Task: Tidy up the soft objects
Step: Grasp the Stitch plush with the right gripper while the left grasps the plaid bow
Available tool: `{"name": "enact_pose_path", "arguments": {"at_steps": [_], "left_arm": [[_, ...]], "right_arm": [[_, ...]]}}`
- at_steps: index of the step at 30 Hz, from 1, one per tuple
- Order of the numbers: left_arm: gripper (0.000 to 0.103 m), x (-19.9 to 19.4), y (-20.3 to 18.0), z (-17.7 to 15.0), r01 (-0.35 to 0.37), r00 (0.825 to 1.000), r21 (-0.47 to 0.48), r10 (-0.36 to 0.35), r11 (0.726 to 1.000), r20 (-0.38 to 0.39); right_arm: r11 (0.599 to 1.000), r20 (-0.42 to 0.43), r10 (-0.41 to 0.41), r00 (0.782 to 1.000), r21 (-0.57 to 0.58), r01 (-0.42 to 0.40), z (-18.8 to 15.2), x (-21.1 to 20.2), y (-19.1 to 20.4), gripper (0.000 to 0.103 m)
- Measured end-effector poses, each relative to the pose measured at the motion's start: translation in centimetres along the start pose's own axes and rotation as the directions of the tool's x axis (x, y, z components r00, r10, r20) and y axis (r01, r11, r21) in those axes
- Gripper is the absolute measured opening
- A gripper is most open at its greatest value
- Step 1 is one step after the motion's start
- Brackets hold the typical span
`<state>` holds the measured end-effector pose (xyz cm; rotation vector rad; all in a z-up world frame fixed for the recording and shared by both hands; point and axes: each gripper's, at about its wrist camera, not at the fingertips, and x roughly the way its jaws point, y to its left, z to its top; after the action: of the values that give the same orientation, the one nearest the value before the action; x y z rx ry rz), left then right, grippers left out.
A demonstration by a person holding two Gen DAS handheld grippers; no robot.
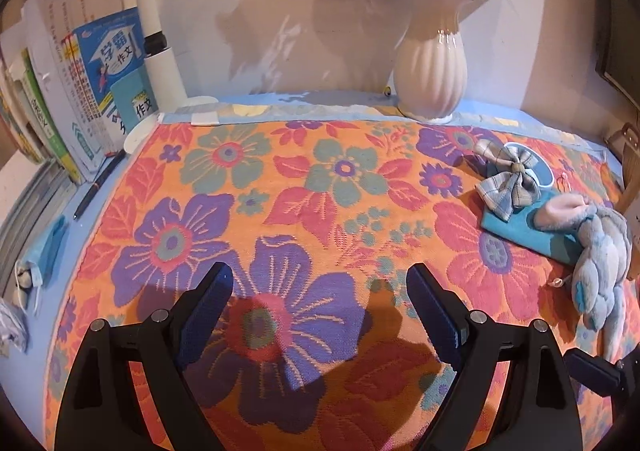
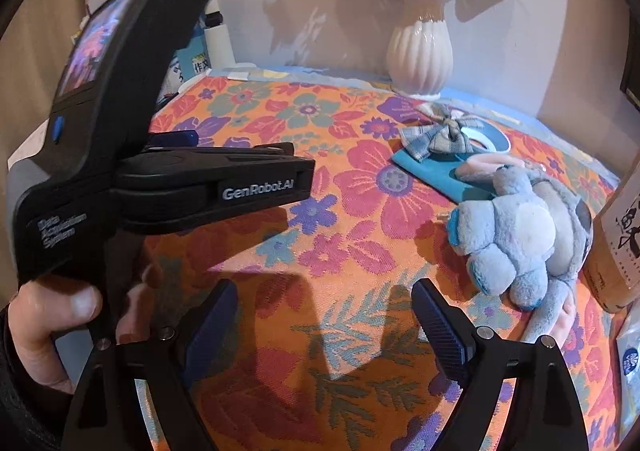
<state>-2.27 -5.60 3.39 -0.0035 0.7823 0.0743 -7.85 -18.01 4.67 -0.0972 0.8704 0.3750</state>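
Observation:
A grey-blue plush toy (image 2: 520,235) lies at the right of the flowered cloth (image 2: 320,251), also in the left wrist view (image 1: 600,263). Behind it a plaid bow (image 2: 440,137) rests on a teal folded cloth (image 2: 432,171); both show in the left wrist view, the bow (image 1: 508,181) on the teal cloth (image 1: 520,229). My left gripper (image 1: 320,291) is open and empty over the cloth's middle. My right gripper (image 2: 324,303) is open and empty, left of the plush. The left gripper's body (image 2: 160,171) fills the left of the right wrist view.
A white ribbed vase (image 1: 430,75) with flowers stands at the back. Books (image 1: 92,91) and a white lamp post (image 1: 160,51) stand at back left. A pen (image 1: 98,185) and a face mask (image 1: 40,255) lie left. A box (image 2: 616,235) stands at the right edge.

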Motion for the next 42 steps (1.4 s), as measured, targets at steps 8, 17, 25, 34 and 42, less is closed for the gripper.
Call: {"name": "enact_pose_path", "arguments": {"at_steps": [8,17,25,34,42], "left_arm": [[0.088,0.3,0.0,0.0,-0.004,1.0,0.01,0.005,1.0,-0.014],[0.088,0.7,-0.6,0.0,-0.039,0.999,0.043,0.04,0.998,-0.031],[0.088,1.0,-0.7,-0.1,-0.035,0.998,0.049,0.037,0.998,-0.044],[0.088,-0.9,-1.6,0.9,0.048,0.999,0.071,-0.047,0.996,-0.016],[0.088,-0.6,-6.0,5.0,0.314,0.949,0.121,-0.31,0.942,-0.054]], "right_arm": [[1.0,0.023,-0.008,1.0,0.027,0.008,-0.1,-0.5,-0.4,0.088],[0.998,0.034,-0.018,0.999,0.058,0.016,-0.2,-0.7,-0.8,0.089],[0.997,0.048,-0.028,0.998,0.071,0.024,-0.5,-0.9,-1.0,0.089],[0.954,0.177,-0.1,0.979,0.297,0.044,-2.1,-5.5,-6.2,0.09],[0.816,0.113,-0.035,0.993,0.577,-0.037,-1.5,-5.1,-15.0,0.09]]}}
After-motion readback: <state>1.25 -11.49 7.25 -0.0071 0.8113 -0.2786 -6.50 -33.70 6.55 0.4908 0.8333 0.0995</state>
